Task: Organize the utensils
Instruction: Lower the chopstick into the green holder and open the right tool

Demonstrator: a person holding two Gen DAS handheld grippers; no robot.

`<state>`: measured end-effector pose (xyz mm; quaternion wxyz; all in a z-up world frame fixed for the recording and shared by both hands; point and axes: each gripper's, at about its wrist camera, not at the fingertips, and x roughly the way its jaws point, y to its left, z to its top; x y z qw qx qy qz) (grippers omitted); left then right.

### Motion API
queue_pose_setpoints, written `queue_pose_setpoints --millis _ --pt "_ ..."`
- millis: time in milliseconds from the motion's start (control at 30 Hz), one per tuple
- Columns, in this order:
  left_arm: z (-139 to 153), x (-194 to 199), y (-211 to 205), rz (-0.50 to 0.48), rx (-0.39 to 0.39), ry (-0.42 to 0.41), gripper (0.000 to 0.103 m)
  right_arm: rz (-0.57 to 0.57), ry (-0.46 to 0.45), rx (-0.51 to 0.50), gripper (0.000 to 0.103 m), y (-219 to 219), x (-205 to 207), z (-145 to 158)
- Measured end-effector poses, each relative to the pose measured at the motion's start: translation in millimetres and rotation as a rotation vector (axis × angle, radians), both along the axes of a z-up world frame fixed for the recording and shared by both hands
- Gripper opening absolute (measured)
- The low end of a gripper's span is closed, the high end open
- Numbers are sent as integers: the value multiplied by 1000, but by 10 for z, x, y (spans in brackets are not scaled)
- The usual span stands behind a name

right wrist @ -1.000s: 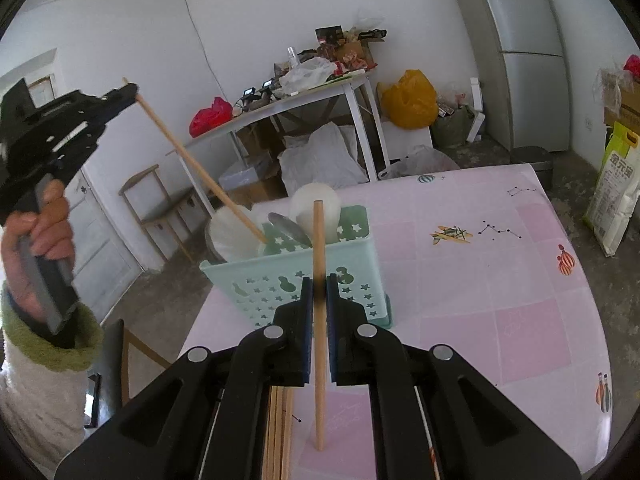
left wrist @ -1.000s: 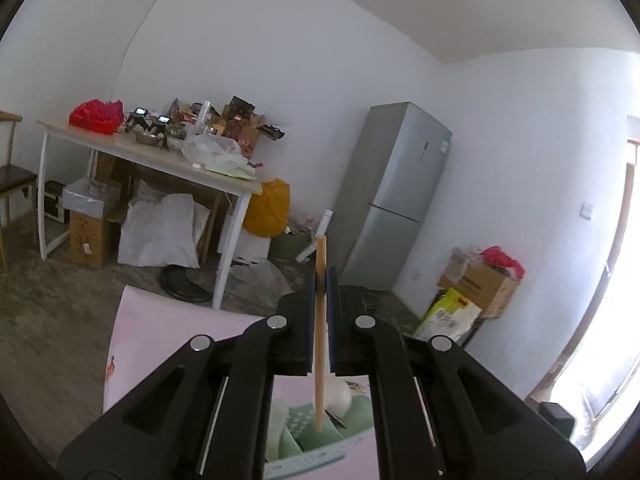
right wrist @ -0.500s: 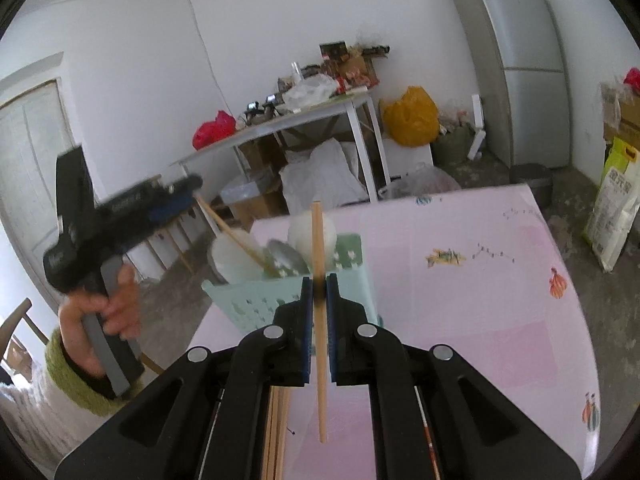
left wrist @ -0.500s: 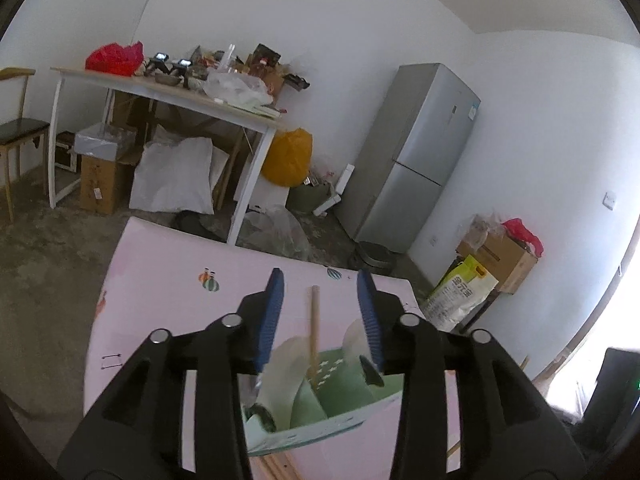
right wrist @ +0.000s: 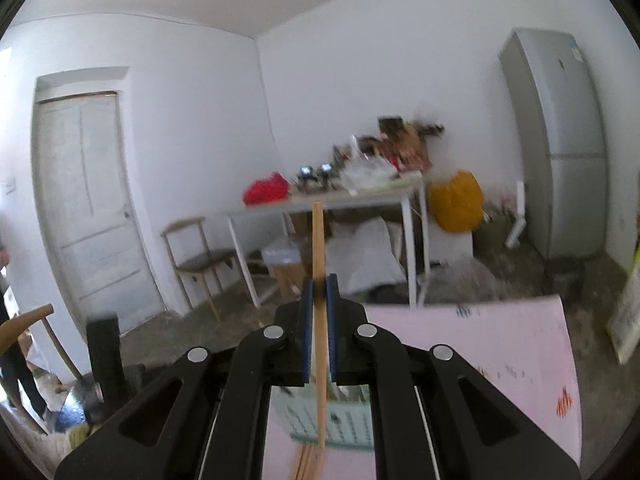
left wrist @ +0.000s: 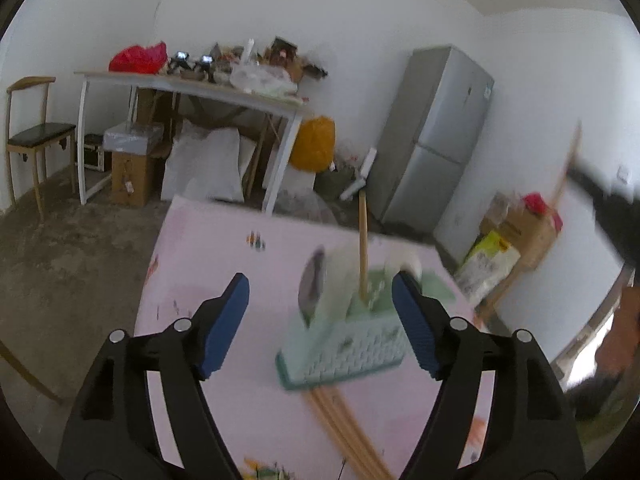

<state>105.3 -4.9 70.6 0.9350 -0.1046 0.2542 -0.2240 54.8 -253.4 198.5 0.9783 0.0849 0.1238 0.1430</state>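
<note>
The left gripper (left wrist: 320, 304) has its fingers spreading, nothing pressed between them. Beyond them, a chopstick (left wrist: 363, 248) stands in the green basket (left wrist: 352, 344) on the pink worktop (left wrist: 208, 256). The right gripper (right wrist: 319, 300) clenches another chopstick (right wrist: 319, 320), held upright above the basket.

Wooden chopstick (right wrist: 319, 320), plastic basket (left wrist: 352, 344).

One green basket (left wrist: 352, 350), two grippers, one fridge (left wrist: 434, 136), one chair (left wrist: 34, 136), one door (right wrist: 86, 204)
</note>
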Motion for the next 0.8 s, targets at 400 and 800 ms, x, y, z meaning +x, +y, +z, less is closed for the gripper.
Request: queue_pose_setpoints --millis 400,800 --pt "-711 -393 -328 -103 197 110 74 72 -130 -122 7 448 419 165" --pt "-1067 -671 -662 -168 337 116 74 68 33 -334 11 566 801 -623"
